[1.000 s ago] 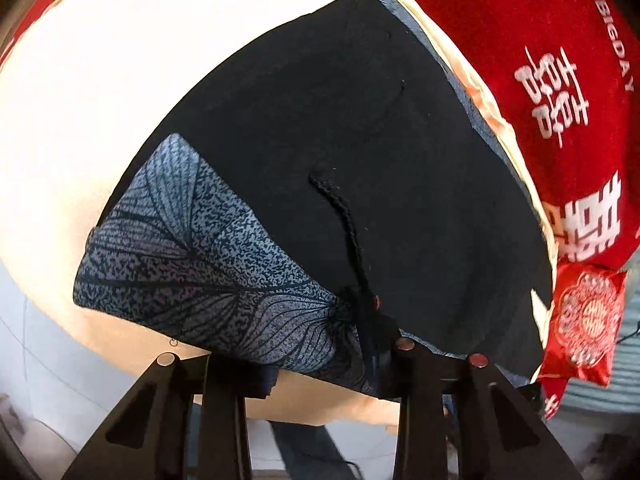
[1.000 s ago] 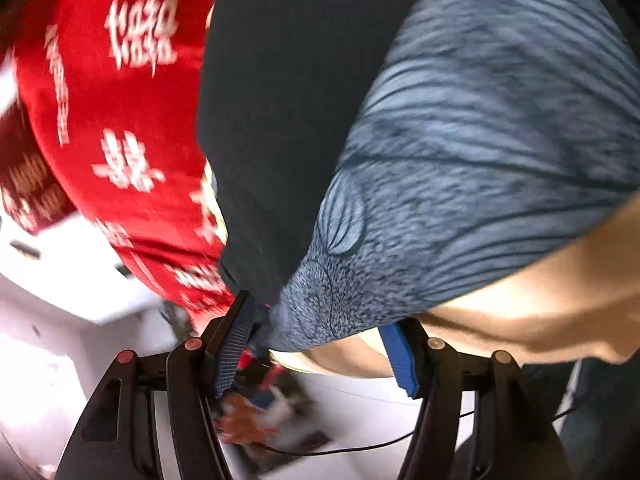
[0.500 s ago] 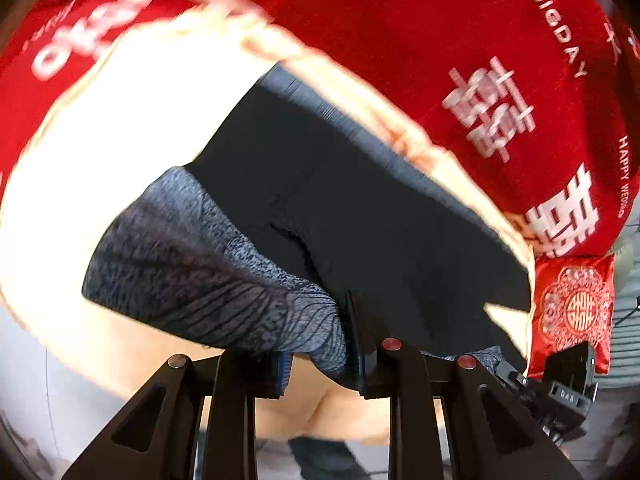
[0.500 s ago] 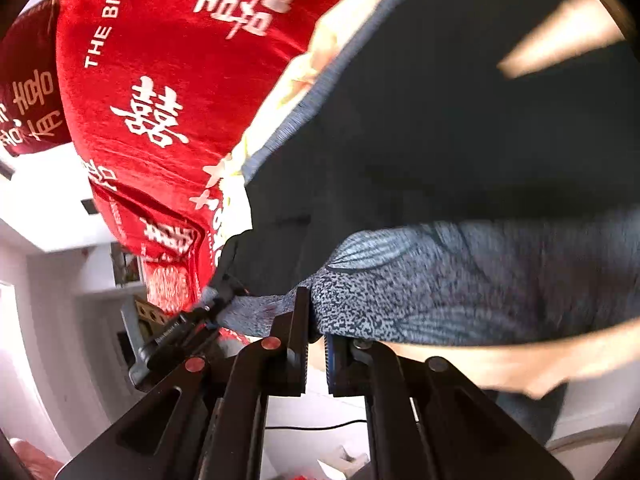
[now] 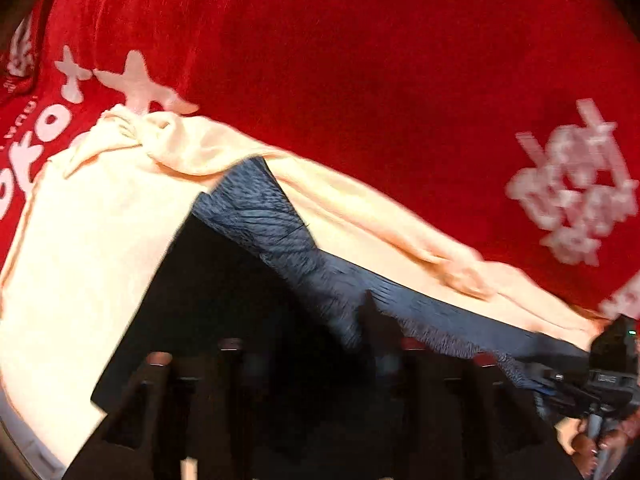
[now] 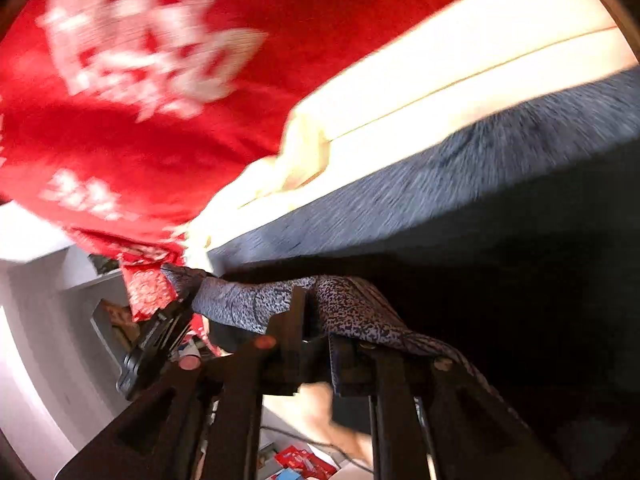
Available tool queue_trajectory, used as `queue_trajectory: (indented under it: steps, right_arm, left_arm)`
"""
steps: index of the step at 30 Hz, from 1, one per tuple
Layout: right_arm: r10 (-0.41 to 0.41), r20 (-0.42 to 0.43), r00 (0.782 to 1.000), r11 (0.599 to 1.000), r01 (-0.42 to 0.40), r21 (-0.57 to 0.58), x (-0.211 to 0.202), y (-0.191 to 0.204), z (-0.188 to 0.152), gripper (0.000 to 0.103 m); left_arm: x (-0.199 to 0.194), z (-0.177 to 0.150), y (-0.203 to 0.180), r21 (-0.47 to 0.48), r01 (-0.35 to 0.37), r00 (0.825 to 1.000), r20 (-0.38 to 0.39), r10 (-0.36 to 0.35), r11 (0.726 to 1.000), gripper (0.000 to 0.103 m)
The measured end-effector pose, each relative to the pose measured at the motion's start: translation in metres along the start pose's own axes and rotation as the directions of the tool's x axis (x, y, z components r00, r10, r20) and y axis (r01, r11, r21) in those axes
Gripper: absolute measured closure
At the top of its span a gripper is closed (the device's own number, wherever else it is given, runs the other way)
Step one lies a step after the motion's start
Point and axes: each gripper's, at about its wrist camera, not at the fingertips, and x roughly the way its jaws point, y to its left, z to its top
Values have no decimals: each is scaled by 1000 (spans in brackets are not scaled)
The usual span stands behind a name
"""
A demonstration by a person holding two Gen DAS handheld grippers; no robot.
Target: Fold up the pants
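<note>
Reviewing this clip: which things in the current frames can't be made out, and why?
- Left gripper, left wrist view: dark fingers against the dark pants; whether any fabric sits between them is lost.
- White print on the red blanket, both views: smeared by motion blur, unreadable.
- Pants' full shape: cut off by frame edges and hidden behind the right gripper.
- Sheet: extent cut off.

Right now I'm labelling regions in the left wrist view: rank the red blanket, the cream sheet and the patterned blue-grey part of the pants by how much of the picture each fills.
1. red blanket, largest.
2. cream sheet.
3. patterned blue-grey part of the pants, smallest.
</note>
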Motion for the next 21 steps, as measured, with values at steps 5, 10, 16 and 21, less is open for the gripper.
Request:
queue_trajectory:
  steps: [5, 10, 16, 21]
  right_arm:
    - [37, -25, 999, 997, -39, -70, -3, 21, -3, 24]
    - [-106, 81, 991, 925, 128, -358, -27, 79, -47, 29]
    - [-302, 89, 949, 807, 304, -506, 21, 85, -54, 64]
    - [-338, 151, 929, 798, 368, -477, 34, 67, -23, 64]
  left_arm:
    - [9, 2, 5, -49, -45, 998, -34, 43, 998, 38]
    - [-20, -14, -8, 42, -100, 995, -11, 101, 994, 38]
    - [8, -39, -46, 177, -91, 993, -64, 104, 980, 38]
    - [45, -36, -70, 159, -165, 986, -12, 169, 973, 38]
